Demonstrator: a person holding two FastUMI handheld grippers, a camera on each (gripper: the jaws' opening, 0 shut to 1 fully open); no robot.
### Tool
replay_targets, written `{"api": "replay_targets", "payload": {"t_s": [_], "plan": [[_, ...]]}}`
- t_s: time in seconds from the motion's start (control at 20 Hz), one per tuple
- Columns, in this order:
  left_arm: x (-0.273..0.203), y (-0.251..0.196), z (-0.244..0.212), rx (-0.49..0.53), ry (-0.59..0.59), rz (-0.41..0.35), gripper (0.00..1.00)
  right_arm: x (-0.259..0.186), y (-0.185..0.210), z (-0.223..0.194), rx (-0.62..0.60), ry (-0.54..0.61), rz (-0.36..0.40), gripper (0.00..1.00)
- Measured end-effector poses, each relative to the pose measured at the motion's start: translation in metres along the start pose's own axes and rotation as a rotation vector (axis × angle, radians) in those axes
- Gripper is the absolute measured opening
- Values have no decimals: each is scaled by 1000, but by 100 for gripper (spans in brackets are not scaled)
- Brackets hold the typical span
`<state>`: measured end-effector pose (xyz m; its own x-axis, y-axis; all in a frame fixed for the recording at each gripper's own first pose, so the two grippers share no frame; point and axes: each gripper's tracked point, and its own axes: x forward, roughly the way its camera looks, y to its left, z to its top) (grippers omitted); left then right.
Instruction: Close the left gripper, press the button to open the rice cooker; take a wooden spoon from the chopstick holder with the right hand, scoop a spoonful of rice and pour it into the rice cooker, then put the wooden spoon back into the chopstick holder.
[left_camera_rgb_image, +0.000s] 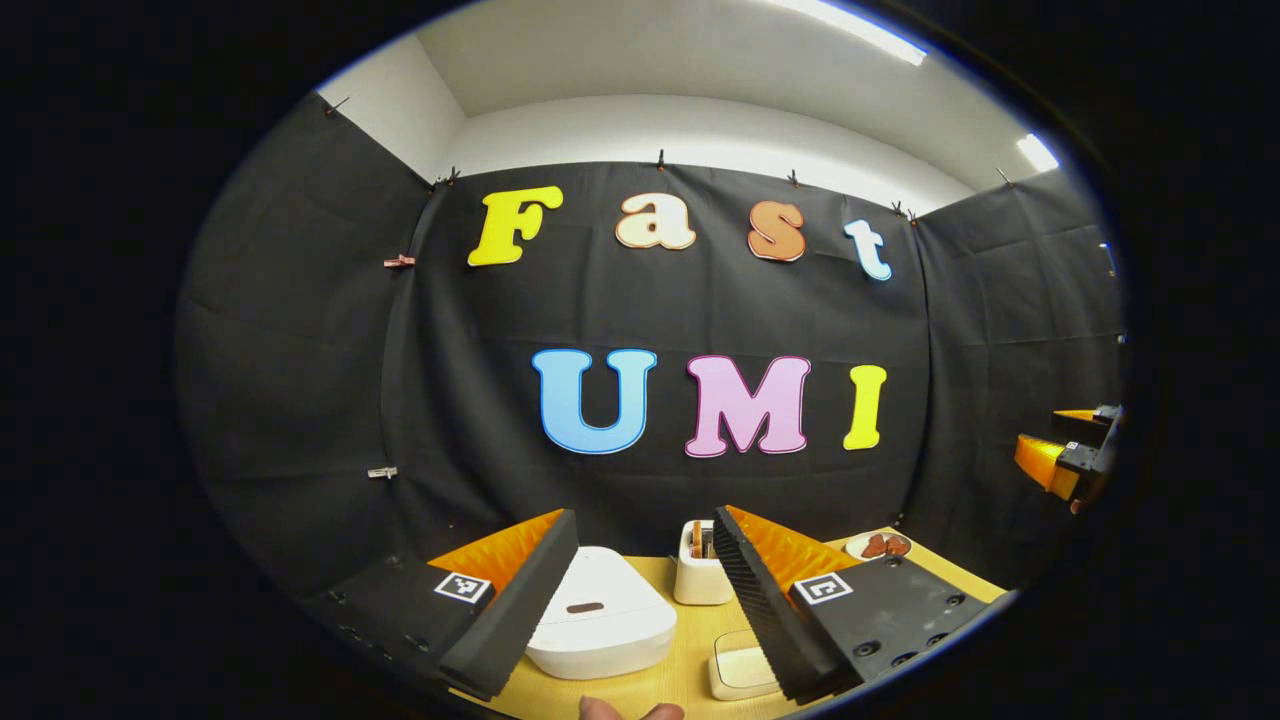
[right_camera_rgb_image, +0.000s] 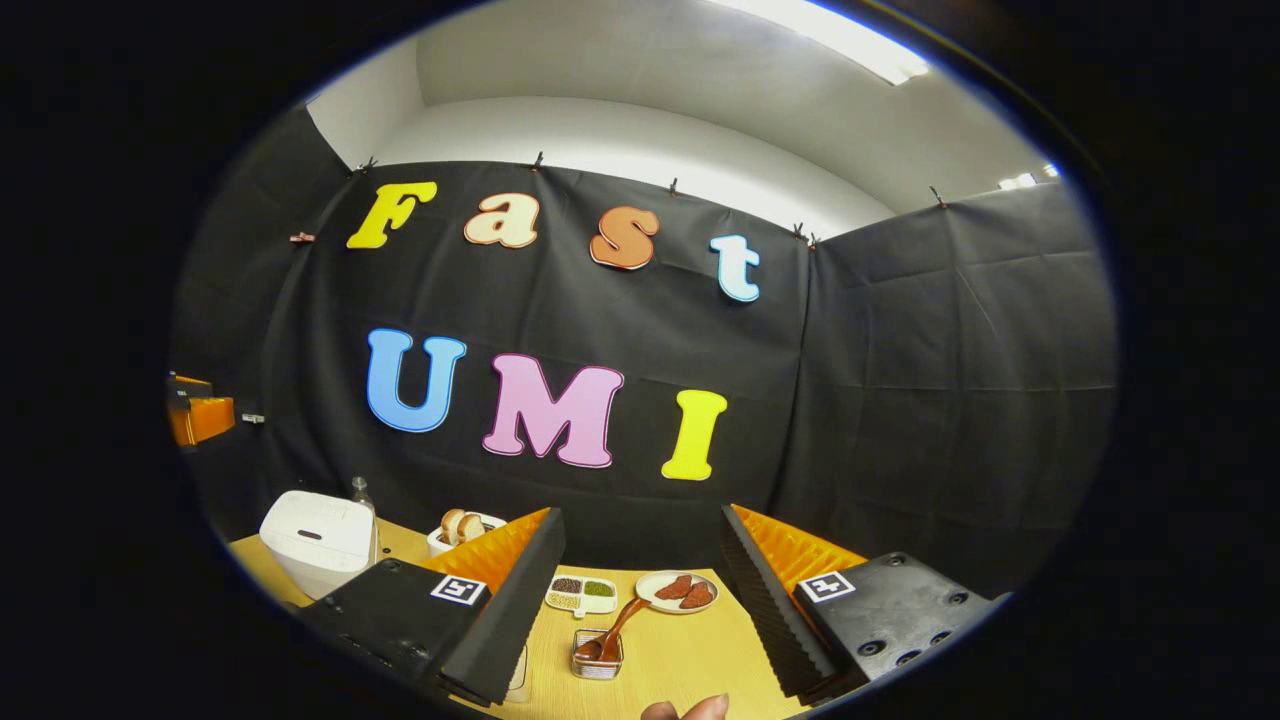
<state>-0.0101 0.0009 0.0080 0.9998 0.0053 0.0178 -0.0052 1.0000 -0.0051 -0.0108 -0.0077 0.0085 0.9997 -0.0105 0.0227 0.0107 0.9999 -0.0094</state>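
The white rice cooker (left_camera_rgb_image: 600, 615) stands with its lid down on the wooden table, just ahead of and below my left gripper (left_camera_rgb_image: 645, 515), which is open with nothing between its fingers. In the right gripper view the rice cooker (right_camera_rgb_image: 315, 540) sits at the far left. A wooden spoon (right_camera_rgb_image: 622, 620) leans in a small metal holder (right_camera_rgb_image: 598, 660) low between the fingers of my right gripper (right_camera_rgb_image: 640, 515), which is open, holds nothing and is raised above the table. The right gripper (left_camera_rgb_image: 1075, 450) also shows far off at the right edge of the left gripper view.
A white holder with bread slices (left_camera_rgb_image: 700, 570) stands behind the cooker, and a small white box (left_camera_rgb_image: 740, 665) sits by my right-hand finger. Farther off are a plate of reddish pieces (right_camera_rgb_image: 677, 590), a divided dish of grains (right_camera_rgb_image: 582, 593) and a bottle (right_camera_rgb_image: 362, 495). Black cloth walls close in the table.
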Motion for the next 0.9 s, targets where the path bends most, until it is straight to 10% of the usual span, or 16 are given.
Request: {"api": "replay_targets", "payload": {"t_s": [0.7,0.9], "plan": [[-3,9,8,-26,-23,-23,93,-11,-1,7,-30,-10,-9,97],[0,-8,14,-22,-29,-162,39,-12,-6,10,-36,-20,-21,97]]}}
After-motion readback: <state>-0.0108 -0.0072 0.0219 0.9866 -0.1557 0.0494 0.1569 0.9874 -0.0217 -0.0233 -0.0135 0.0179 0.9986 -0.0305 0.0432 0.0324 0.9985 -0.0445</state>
